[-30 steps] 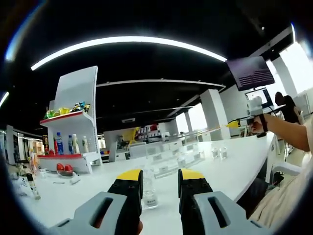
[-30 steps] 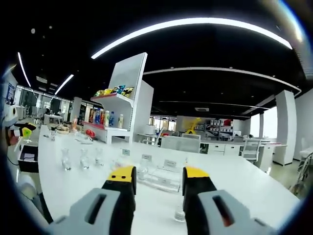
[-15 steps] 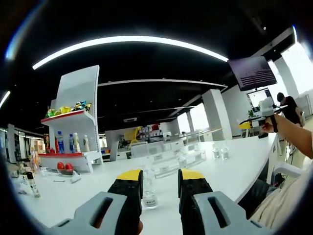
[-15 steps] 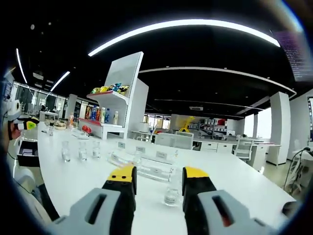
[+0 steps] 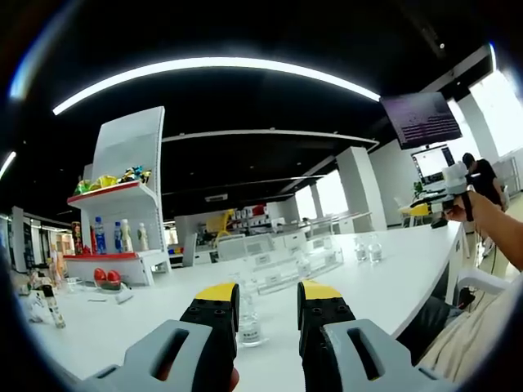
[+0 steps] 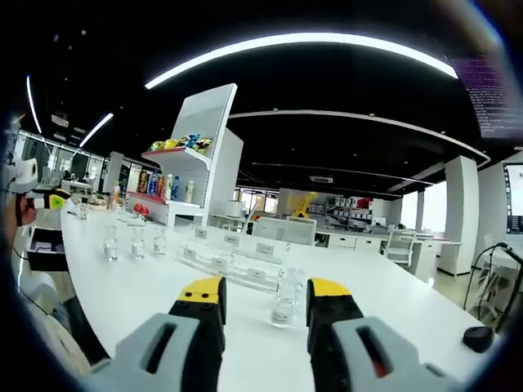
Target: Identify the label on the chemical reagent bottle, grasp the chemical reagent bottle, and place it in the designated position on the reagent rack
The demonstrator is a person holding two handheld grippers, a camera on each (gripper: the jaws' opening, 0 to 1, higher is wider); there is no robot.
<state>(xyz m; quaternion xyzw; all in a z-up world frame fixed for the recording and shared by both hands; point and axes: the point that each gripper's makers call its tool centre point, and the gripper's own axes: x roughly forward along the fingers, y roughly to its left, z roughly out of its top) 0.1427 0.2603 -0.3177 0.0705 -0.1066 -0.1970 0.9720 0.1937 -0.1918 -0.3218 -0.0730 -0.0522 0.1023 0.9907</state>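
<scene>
Left gripper view puts one small clear reagent bottle with a pale label upright on the white table, just ahead of the left gripper, whose yellow-tipped jaws stand parted with the bottle lined up in the gap, nothing yet held; the alignment reads as an approach for a grasp. Right gripper view frames a second bottle the same way, standing between the spread jaws of the right gripper, likewise empty and poised rather than closed. Beyond each bottle lies the clear reagent rack, a long transparent tray with small white label tags along its front, at least four legible as tags though their print is too small to read; the tags presumably mark each bottle's slot. Three more bottles wait in a row to the rack's left in that view, well apart from it, and two show past the rack in the left gripper view. A white display shelf with drink bottles and snacks stands farther back
</scene>
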